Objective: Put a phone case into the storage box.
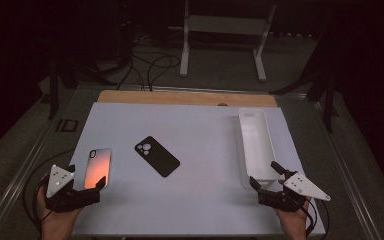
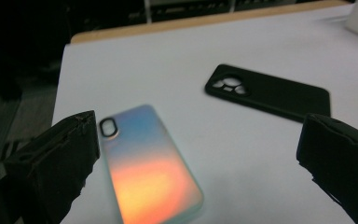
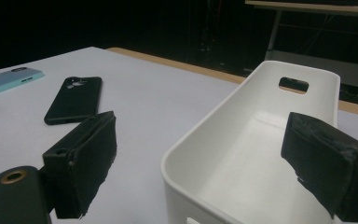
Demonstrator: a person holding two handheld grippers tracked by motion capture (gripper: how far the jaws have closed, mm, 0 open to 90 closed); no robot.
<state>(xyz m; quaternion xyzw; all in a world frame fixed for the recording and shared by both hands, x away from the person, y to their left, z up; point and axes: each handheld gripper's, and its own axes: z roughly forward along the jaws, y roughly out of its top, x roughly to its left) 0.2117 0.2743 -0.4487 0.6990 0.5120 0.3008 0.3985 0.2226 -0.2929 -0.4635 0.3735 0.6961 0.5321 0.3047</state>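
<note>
An iridescent phone case (image 1: 98, 167) (image 2: 148, 167) lies flat at the near left of the white table (image 1: 200, 130). A black phone case (image 1: 156, 156) (image 2: 268, 91) (image 3: 73, 99) lies face down nearer the middle. My left gripper (image 1: 86, 188) (image 2: 196, 158) stands open just short of the iridescent case, jaws wide, touching nothing. At the right sits a long white bin (image 1: 256, 145) (image 3: 256, 154), with nothing in it. My right gripper (image 1: 266, 175) (image 3: 205, 163) is open at the bin's near end, its jaws to either side of the near rim.
The wooden table edge (image 1: 185, 96) runs along the far side. Beyond it, on the floor, are cables (image 1: 150, 65) and a white frame stand (image 1: 225, 35). Bare white surface lies between the black case and the bin.
</note>
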